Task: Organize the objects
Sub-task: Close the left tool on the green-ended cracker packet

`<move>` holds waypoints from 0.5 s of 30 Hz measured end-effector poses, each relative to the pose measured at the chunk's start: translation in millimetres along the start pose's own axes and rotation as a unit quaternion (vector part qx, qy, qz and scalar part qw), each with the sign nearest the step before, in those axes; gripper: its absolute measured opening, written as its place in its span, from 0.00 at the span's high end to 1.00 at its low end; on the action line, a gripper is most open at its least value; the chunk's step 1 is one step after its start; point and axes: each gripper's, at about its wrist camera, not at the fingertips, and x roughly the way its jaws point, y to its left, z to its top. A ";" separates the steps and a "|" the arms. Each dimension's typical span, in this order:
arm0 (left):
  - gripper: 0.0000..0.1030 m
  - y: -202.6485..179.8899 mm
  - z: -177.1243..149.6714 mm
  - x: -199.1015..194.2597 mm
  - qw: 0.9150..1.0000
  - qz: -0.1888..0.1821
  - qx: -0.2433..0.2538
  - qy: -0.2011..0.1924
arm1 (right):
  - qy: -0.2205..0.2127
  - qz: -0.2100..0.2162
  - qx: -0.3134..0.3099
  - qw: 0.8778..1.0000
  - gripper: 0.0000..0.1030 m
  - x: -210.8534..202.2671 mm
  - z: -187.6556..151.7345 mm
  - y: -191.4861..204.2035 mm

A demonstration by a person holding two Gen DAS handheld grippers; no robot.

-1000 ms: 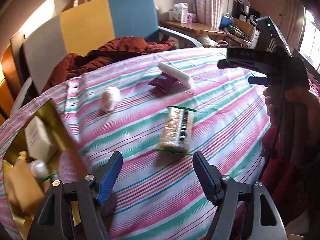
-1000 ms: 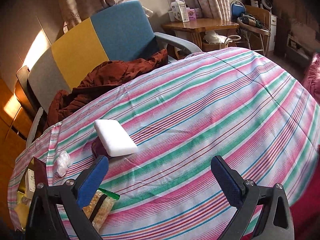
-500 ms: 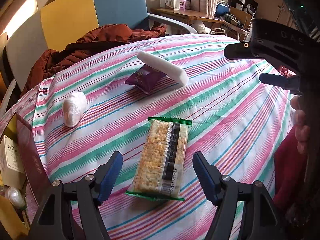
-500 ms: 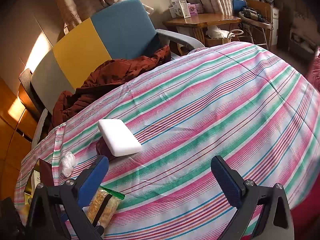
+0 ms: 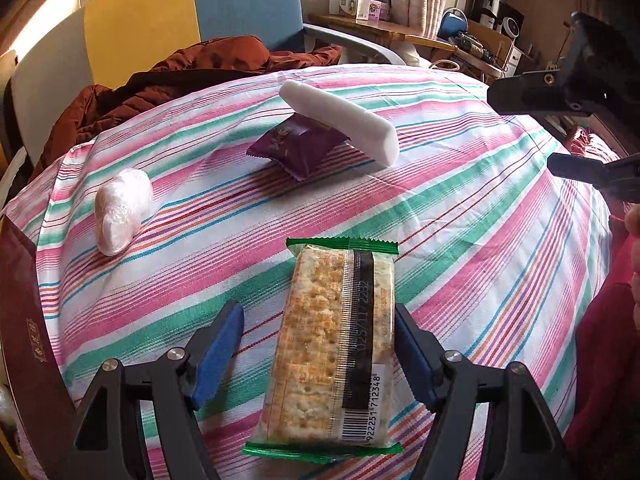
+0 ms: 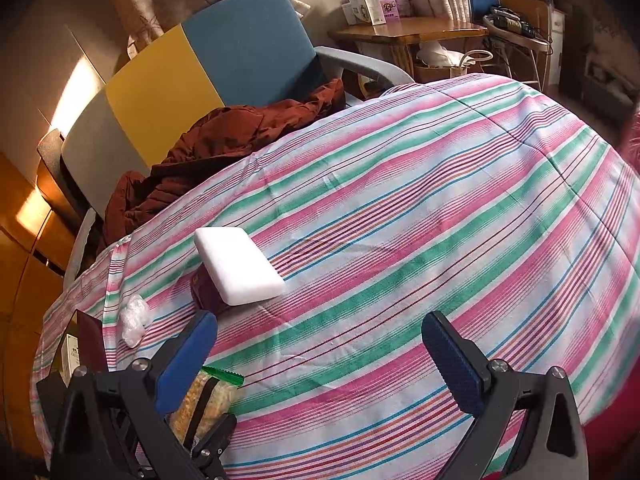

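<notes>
Left wrist: barcode on cracker pack (image 5: 336, 344) (right wrist: hidden).

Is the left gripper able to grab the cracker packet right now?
Probably yes. The left gripper is open with the cracker packet lying flat between its fingers, and nothing on the striped cloth blocks them from closing.

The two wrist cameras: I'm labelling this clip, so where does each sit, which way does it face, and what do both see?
Left wrist: on the left gripper, looking down past open fingers at the cracker pack lying between them; the right gripper's body shows at the right edge.
Right wrist: on the right gripper, open, facing across the striped cloth towards the chair.
Shared: cracker pack, white block, purple packet, wrapped white lump.
</notes>
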 end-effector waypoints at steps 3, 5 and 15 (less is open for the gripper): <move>0.25 -2.1 -0.8 -0.1 1.000 0.003 -0.005 -0.003 | 0.003 -0.003 -0.006 1.000 0.00 2.1 -1.0 2.2; 0.24 -5.6 -3.2 -0.4 1.000 0.007 0.006 -0.009 | 0.006 -0.005 -0.010 1.000 0.00 3.6 -2.0 3.4; 0.37 -8.0 -9.4 -5.4 0.999 0.017 0.008 -0.030 | 0.021 -0.011 -0.017 1.000 0.00 11.7 -4.8 6.2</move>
